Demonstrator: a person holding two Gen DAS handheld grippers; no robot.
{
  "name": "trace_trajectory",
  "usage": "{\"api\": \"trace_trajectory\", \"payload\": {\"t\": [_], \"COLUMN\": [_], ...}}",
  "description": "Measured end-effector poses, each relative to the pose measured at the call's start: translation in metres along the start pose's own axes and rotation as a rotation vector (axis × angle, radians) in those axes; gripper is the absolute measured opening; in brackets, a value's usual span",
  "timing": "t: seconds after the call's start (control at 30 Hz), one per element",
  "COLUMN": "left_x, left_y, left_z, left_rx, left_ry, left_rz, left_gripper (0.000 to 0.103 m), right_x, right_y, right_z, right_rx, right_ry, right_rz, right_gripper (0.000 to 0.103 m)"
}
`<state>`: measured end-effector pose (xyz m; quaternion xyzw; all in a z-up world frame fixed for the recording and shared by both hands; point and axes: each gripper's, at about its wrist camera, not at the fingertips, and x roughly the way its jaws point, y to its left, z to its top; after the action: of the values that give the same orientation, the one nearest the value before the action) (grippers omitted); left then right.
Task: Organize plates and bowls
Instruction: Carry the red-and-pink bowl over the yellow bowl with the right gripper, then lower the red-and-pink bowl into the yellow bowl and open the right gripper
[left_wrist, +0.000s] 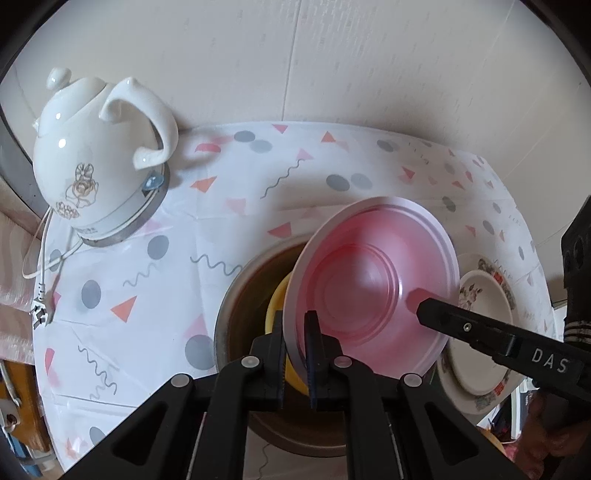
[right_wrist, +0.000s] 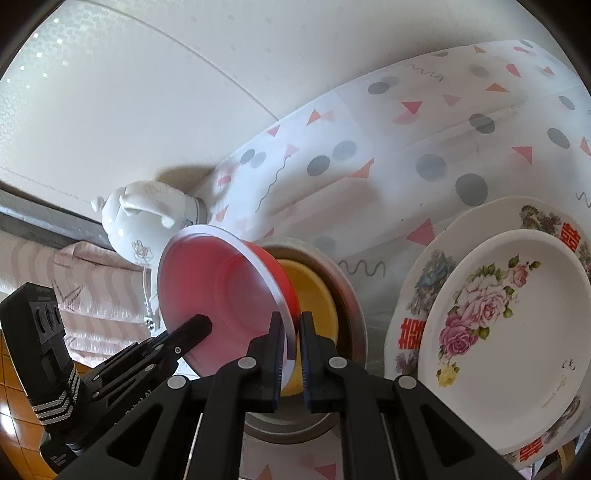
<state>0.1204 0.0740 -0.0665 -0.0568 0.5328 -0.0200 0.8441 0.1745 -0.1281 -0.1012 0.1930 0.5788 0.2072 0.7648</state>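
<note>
A red bowl (left_wrist: 369, 280) with a pale rim is held tilted above a yellow bowl (left_wrist: 275, 314) that sits inside a metal bowl (left_wrist: 236, 317). My left gripper (left_wrist: 297, 347) is shut on the red bowl's near rim. My right gripper (right_wrist: 291, 339) is shut on the same bowl's (right_wrist: 221, 284) rim on the other side; it shows in the left wrist view (left_wrist: 424, 306). The left gripper shows in the right wrist view (right_wrist: 195, 328). The yellow bowl (right_wrist: 310, 295) and metal bowl (right_wrist: 351, 310) lie behind.
A small floral plate (right_wrist: 498, 317) lies on a larger patterned plate (right_wrist: 417, 280) to the right; they also show in the left wrist view (left_wrist: 484, 314). A white ceramic kettle (left_wrist: 92, 158) with a cord stands at the far left. A patterned tablecloth (left_wrist: 184, 266) covers the table. A wall is behind.
</note>
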Motion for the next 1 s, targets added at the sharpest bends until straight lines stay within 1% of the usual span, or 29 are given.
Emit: {"api": "trace_trajectory", "payload": {"t": [0.37,0.57,0.67,0.73,0.8,1.0], "left_x": [0.021,0.024,0.025,0.026,0.026,0.025], "left_y": [0.008,0.008,0.008,0.008,0.008,0.009], "left_z": [-0.01,-0.01,-0.009,-0.009,-0.009,-0.008], "left_rx": [-0.012,-0.021,-0.022,-0.027,-0.033,-0.04], "left_ry": [0.066,0.074,0.076,0.08,0.079,0.068], "left_rz": [0.032,0.047,0.05,0.048,0.041,0.043], "left_gripper": [0.011,0.012,0.016,0.028,0.033,0.033], "right_x": [0.015,0.018,0.019,0.018,0.018,0.017], "right_y": [0.0,0.004,0.003,0.002,0.001,0.0], "right_z": [-0.006,-0.004,-0.003,-0.004,-0.003,-0.002], "right_rx": [0.006,-0.009,-0.011,-0.01,0.002,0.0], "right_ry": [0.063,0.07,0.068,0.069,0.066,0.061], "right_rz": [-0.031,-0.041,-0.049,-0.052,-0.051,-0.048], "right_gripper": [0.011,0.011,0.011,0.011,0.011,0.011]}}
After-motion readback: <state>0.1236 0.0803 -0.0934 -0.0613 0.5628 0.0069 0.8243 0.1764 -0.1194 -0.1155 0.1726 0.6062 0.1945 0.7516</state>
